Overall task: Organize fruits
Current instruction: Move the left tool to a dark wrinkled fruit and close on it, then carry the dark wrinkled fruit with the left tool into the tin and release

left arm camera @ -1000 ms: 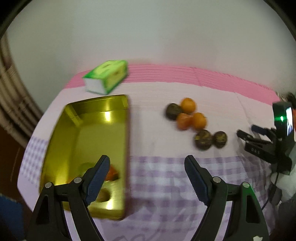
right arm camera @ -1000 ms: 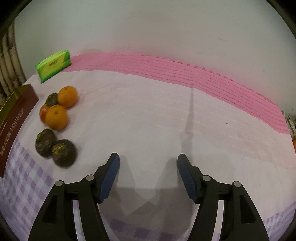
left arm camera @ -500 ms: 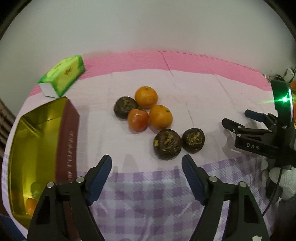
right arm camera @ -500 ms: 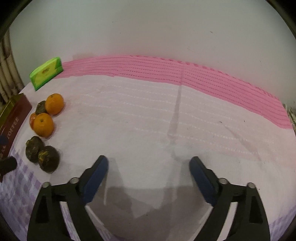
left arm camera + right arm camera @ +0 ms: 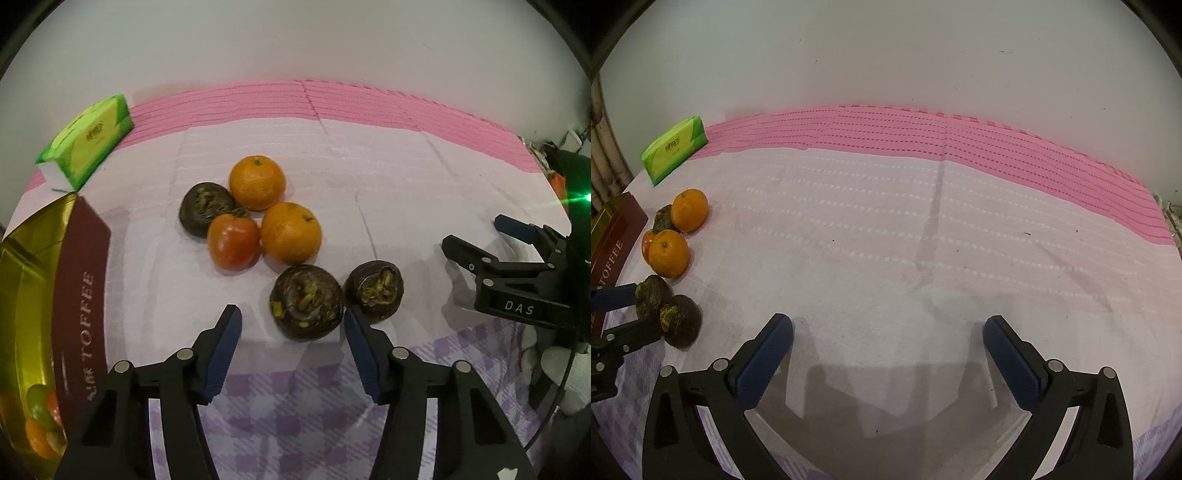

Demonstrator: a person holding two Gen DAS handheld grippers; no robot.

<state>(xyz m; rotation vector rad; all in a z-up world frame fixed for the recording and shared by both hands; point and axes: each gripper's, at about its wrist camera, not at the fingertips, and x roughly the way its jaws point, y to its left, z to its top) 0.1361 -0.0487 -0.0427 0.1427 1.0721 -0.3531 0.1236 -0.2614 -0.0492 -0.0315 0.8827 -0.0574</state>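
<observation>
The left gripper [image 5: 291, 317] hangs over the worktop [image 5: 388, 177] with its fingers closing around a dark, wrinkled fruit [image 5: 306, 301]; the right finger [image 5: 360, 343] is at the fruit's side, the left finger [image 5: 225, 341] stands clear of it, and no firm press shows. A second dark fruit [image 5: 373, 291] sits just beside it, toward the right edge. Farther in lies a tight cluster — two oranges [image 5: 257, 182], a tomato [image 5: 233, 241] and a third dark fruit [image 5: 205, 208], all touching. At the left edge stands a gold tin [image 5: 22, 295] lettered TOFFEE, a few fruits at its near end. A green tissue pack [image 5: 86, 142] rests at the far left corner, on the pink band of the cloth.

The right gripper [image 5: 888, 347] hovers over bare cloth near the front edge — its fingers still widening, almost fully spread, with nothing between them.
</observation>
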